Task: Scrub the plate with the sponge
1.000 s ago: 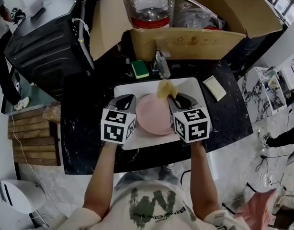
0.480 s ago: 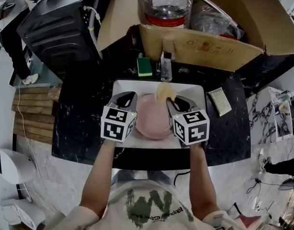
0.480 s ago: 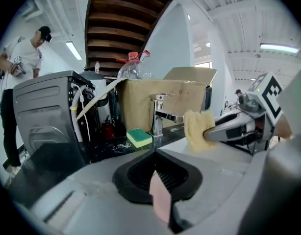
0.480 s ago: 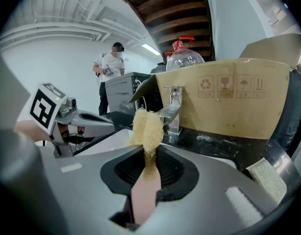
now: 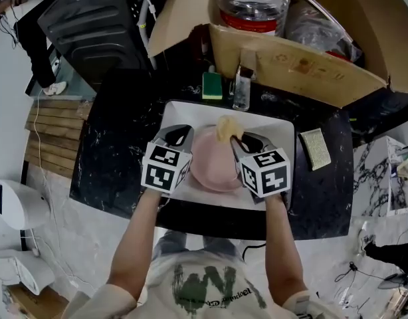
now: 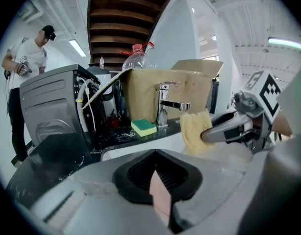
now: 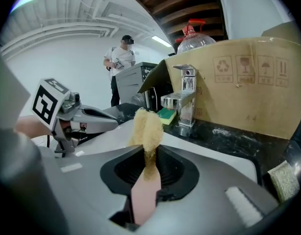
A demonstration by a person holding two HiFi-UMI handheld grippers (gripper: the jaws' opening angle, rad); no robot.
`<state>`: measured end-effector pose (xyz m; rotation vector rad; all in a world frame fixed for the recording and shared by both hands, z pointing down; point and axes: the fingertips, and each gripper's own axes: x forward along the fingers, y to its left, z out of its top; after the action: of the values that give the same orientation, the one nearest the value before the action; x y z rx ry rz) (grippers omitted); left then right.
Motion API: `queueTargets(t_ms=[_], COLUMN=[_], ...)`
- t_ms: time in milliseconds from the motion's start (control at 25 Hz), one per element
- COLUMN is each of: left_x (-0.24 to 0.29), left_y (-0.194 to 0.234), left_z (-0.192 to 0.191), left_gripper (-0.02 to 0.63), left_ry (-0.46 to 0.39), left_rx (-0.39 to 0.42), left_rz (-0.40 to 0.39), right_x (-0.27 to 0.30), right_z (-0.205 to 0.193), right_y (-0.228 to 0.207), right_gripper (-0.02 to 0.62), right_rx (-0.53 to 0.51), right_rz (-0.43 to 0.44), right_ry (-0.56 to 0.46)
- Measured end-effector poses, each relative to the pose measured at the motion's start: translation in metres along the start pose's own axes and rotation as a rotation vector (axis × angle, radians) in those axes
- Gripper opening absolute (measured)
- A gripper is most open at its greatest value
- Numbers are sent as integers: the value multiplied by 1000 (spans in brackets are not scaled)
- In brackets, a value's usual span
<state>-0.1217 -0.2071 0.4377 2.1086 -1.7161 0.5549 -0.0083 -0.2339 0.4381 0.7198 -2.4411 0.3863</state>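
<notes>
Left tongs (image 5: pixel 179 135): clenched on the near-left rim of the pink plate (image 5: pixel 214 165). In the left gripper view a thin pink edge of the plate stands pinched between the two jaws.

Right tongs (image 5: pixel 242 140): clenched on the yellow sponge (image 5: pixel 225 126). The right gripper view shows the sponge squeezed narrow between the jaws, with its frayed upper part bulging out past the fingertips. Pink plate surface shows in the gap directly beneath it.

The plate lies between the two tongs, inside a white tray (image 5: pixel 184 111) on the black marbled worktop (image 5: pixel 117 145). The sponge sits at the plate's far edge, just ahead of the right tongs. Whether it presses on the plate cannot be told.

Beyond both tongs:
- A green-and-yellow sponge (image 5: pixel 212 85) lies flat on the worktop, ahead of the left tongs.
- A chrome tap (image 5: pixel 242 88) stands just beside that sponge, ahead of the right tongs.
- An open cardboard box (image 5: pixel 297 62) stands behind the tap, with a large clear bottle (image 5: pixel 252 2) behind it.

Right of the right tongs, a pale scouring pad (image 5: pixel 315 148) lies on the worktop, off the tray. Far left of the left tongs stands a dark appliance (image 5: pixel 98 22). A person (image 7: pixel 120 58) stands in the background.
</notes>
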Motion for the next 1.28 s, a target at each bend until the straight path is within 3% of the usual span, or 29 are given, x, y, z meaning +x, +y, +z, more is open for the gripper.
queueTargets(t_ms=[360, 680, 960, 1280], left_x=[5, 10, 13, 18], left_y=[11, 11, 13, 13], left_z=[-10, -10, -9, -13], left_gripper=[5, 5, 5, 5], left_ry=[9, 16, 19, 38], left_rx=[9, 51, 42, 119], left_rz=[17, -22, -70, -106], right_x=[38, 71, 90, 108], right_z=[-19, -44, -60, -81], right_y=[9, 20, 32, 48], right_gripper=[64, 64, 64, 64], right_rx=[10, 22, 33, 103], right_rz=[59, 90, 110, 160], right_ry=[60, 137, 193, 259])
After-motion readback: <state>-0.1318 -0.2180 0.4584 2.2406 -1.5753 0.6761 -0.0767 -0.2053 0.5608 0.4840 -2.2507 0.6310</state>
